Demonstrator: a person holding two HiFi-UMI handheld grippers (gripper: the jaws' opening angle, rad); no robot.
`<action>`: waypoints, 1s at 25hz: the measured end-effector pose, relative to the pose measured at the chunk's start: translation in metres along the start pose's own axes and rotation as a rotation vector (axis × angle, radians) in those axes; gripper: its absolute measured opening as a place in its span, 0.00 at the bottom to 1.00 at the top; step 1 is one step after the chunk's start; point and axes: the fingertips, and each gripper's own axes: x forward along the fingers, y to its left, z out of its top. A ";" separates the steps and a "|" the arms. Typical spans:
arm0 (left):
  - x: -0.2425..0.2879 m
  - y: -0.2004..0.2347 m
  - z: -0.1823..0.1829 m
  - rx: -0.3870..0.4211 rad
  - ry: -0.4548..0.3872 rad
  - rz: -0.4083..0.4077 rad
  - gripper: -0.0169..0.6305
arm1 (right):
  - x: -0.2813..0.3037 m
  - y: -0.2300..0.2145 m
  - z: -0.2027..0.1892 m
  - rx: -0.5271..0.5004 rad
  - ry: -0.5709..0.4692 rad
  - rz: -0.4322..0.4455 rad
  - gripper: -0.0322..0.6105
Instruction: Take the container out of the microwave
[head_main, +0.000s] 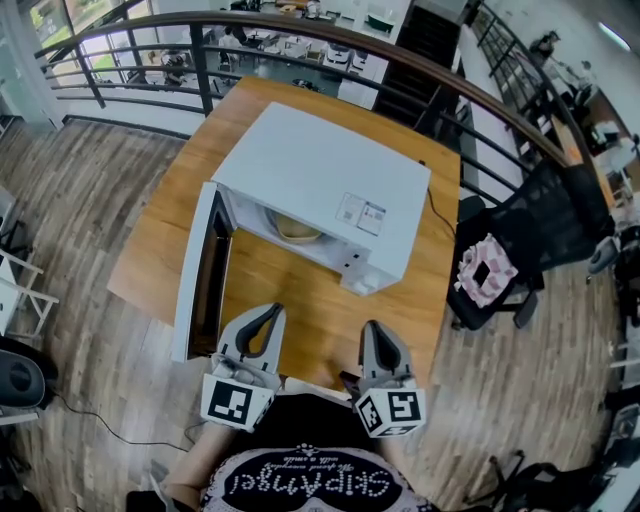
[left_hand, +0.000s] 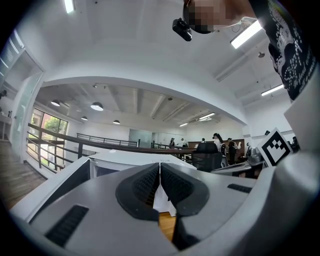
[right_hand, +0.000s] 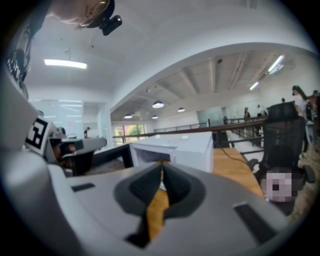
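Note:
A white microwave stands on a wooden table with its door swung open to the left. Inside the cavity a pale, cream-coloured container shows partly under the top edge. My left gripper hovers over the table's near edge in front of the door, shut and empty. My right gripper is beside it, in front of the microwave's control side, also shut with nothing in it. In the left gripper view the shut left gripper points at the microwave. The right gripper likewise faces the microwave.
A black office chair with a pink cushion stands right of the table. A curved railing runs behind the table. A black cable trails off the microwave's right side. Wooden floor surrounds the table.

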 end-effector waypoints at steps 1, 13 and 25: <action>0.000 0.000 0.000 0.001 0.003 0.002 0.08 | 0.000 -0.001 0.000 0.002 0.000 0.000 0.10; 0.004 0.010 -0.004 0.009 0.006 0.035 0.08 | 0.006 -0.003 -0.001 0.007 0.008 0.011 0.10; 0.011 0.009 -0.003 0.071 0.020 0.033 0.08 | 0.001 -0.013 -0.002 0.023 0.005 -0.016 0.10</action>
